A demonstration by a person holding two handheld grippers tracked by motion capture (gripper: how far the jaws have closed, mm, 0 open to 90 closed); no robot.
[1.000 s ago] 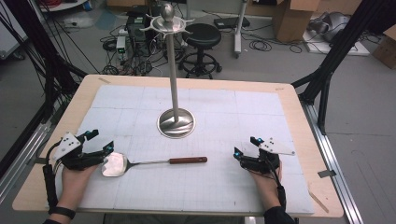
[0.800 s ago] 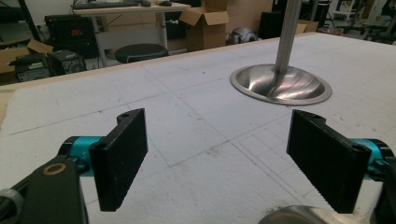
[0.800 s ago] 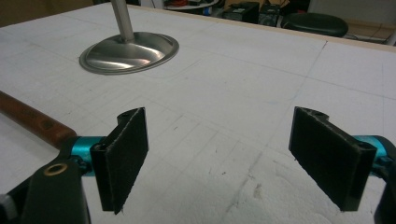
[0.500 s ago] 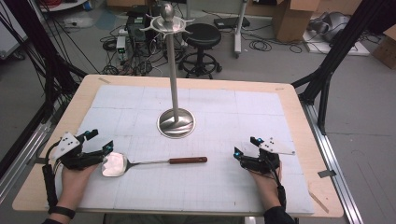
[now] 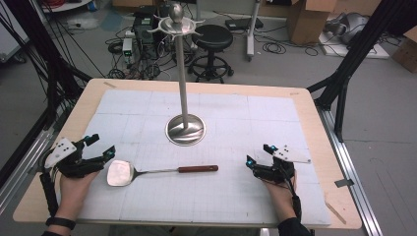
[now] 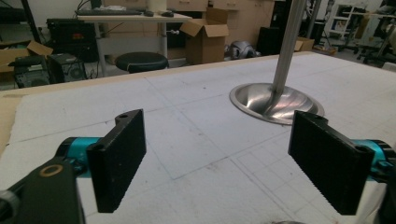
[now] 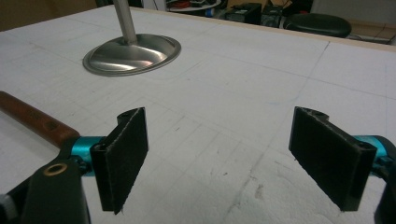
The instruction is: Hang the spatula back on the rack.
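While both of my grippers rest low on the white mat [image 5: 246,196], nothing is yet in hand; the spatula [image 5: 147,171] lies flat between them near the front edge, its metal blade towards my left and its wooden handle [image 5: 198,168] pointing to my right; the left gripper [image 5: 101,156] sits just beside the blade, jaws spread wide and empty, and in the left gripper view I see only bare mat between the pads, with the stand's base [image 6: 275,100] ahead; the right gripper [image 5: 257,156] waits apart from the handle's end, jaws likewise parted around nothing, and the right gripper view puts the handle off beside the left-hand pad [image 7: 125,156]; the tall hanging stand [image 5: 183,73] rises mid-table, its hooks at the top bare. I judge the work barely begun: grasping the spatula, lifting it and hanging it on a hook all remain; neither contact nor lift is made.
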